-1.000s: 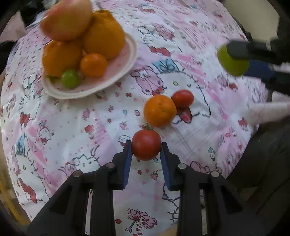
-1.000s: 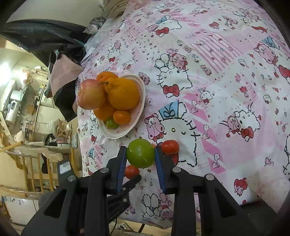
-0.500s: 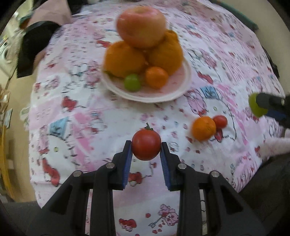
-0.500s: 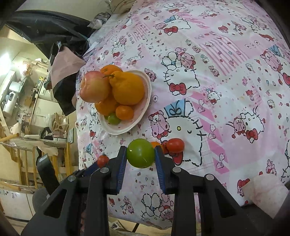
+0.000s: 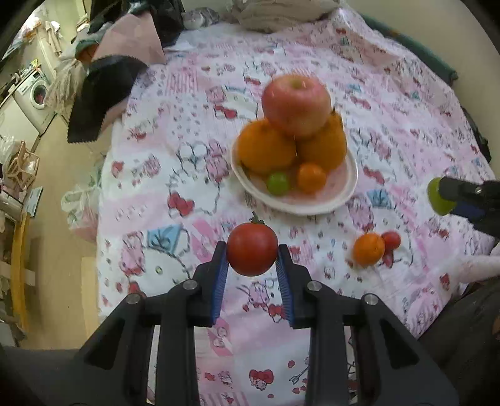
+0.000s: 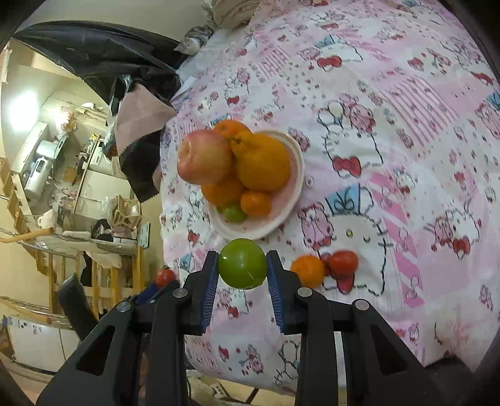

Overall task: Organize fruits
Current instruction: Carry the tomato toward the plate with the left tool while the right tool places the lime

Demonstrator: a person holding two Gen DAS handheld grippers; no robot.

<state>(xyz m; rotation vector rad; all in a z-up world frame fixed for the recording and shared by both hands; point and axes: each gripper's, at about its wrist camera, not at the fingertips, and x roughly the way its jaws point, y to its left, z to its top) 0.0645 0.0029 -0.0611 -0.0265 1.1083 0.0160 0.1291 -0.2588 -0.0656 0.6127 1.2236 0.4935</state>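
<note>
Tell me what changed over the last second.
The left gripper lifted the round red tomato up and back from the tablecloth, away from the small orange. The right gripper kept its green fruit. The piled white plate and loose fruits stayed put.

A round table covered with a pink and white cartoon-print cloth (image 5: 175,162) (image 6: 406,131) is carrying the things. A white shallow plate (image 5: 347,193) (image 6: 297,175) piled with fruit is sitting on the cloth. Near it, a small orange mandarin (image 5: 368,249) (image 6: 307,271) and a small red tomato (image 5: 391,240) (image 6: 343,261) are lying directly on the cloth, touching each other. At the far edge, crumpled beige fabric (image 5: 281,14) (image 6: 231,11) is resting.
</note>
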